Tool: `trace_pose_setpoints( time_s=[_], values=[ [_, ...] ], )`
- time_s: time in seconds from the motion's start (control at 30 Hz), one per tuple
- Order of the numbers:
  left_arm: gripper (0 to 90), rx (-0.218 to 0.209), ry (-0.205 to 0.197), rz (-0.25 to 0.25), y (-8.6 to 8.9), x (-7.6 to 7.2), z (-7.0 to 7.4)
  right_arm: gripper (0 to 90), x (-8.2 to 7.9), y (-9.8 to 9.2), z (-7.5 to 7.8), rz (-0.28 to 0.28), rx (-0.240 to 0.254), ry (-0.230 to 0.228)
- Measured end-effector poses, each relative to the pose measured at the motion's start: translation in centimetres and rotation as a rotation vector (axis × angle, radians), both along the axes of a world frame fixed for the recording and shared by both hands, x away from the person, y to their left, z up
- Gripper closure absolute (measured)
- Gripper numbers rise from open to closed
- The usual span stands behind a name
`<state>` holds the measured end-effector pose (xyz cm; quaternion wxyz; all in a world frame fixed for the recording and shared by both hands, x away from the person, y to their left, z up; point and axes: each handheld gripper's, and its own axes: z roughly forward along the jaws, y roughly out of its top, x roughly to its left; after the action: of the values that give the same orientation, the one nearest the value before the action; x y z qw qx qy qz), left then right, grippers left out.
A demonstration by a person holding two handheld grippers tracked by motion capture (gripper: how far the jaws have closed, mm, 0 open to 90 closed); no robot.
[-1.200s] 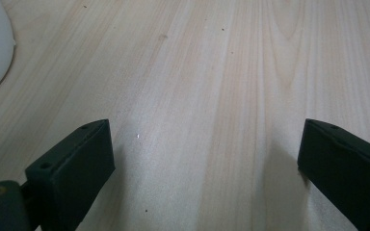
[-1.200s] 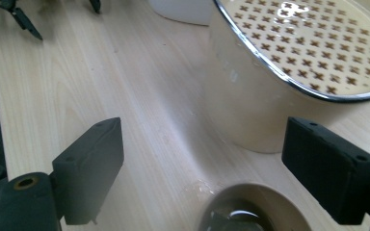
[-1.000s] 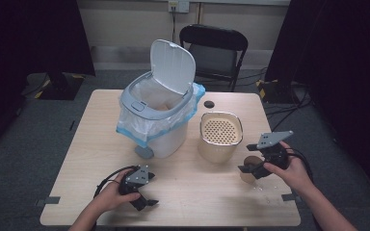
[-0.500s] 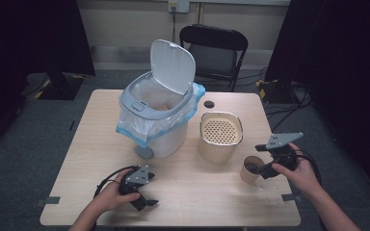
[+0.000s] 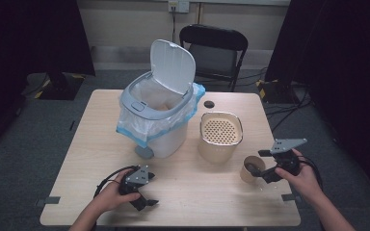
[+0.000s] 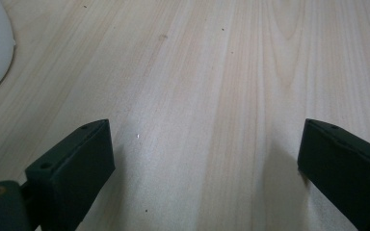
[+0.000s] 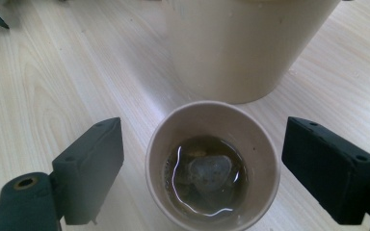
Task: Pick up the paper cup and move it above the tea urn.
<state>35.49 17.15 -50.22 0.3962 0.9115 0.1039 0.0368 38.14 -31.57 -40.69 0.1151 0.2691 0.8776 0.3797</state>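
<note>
Table [image 5: 101,192] wood lies bare between the left gripper's [image 5: 143,202] jaws; they stand wide apart with nothing in them, and the hand rests low near the front edge. Up and to that gripper's right stands the bin [image 5: 159,120], lid tipped back, a liner folded over its rim. Further right is the strainer pot [image 5: 220,137], its perforated top facing up.

Just in front of the pot, and directly ahead of the right gripper [image 5: 259,173], sits the cup [image 7: 212,163]. In the right gripper view it stands between the two jaws, with a gap on either side, so the pads do not press on it; the jaws are open and hold nothing. The cup stands upright on the table, mouth up, its long axis vertical, and dark liquid with a pale lump, perhaps a tea bag, lies in the bottom.

By my reading, this is the reach for the cup: the jaws bracket it but the grasp is not yet made. The next move calls for closing evenly on the cup's wall, gently, since a paper cup would crush, and then keeping it level on the lift so the liquid stays in. I'd guess it goes to the strainer or the bin.
</note>
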Motion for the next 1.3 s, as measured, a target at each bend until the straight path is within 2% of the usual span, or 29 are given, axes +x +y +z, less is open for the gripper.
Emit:
trace_pose_setpoints(
  time_s=[0.13, 0.47, 0.73, 0.9, 1.3],
  values=[
    [5.0, 0.0, 0.0, 0.0, 0.0, 0.0, 0.0, 14.0, -0.1, -0.3, -0.6, -0.008, 0.004, 0.011],
    [5.0, 0.0, -0.001, 0.0, 0.0, 0.0, 0.0, 14.0, -0.1, -0.8, -1.6, -0.03, 0.033, 0.002],
    [5.0, 0.0, -0.001, 0.0, 0.0, 0.0, 0.0, 13.9, -0.1, -1.0, -2.9, -0.046, 0.045, 0.01],
    [5.0, 0.0, -0.001, 0.0, 0.0, 0.0, 0.0, 13.8, 0.0, -1.1, -3.8, -0.046, 0.076, 0.014],
    [5.0, 0.0, -0.001, 0.0, 0.0, 0.0, 0.0, 14.2, 0.0, -0.9, -5.7, -0.071, 0.101, 0.004]
  ],
)
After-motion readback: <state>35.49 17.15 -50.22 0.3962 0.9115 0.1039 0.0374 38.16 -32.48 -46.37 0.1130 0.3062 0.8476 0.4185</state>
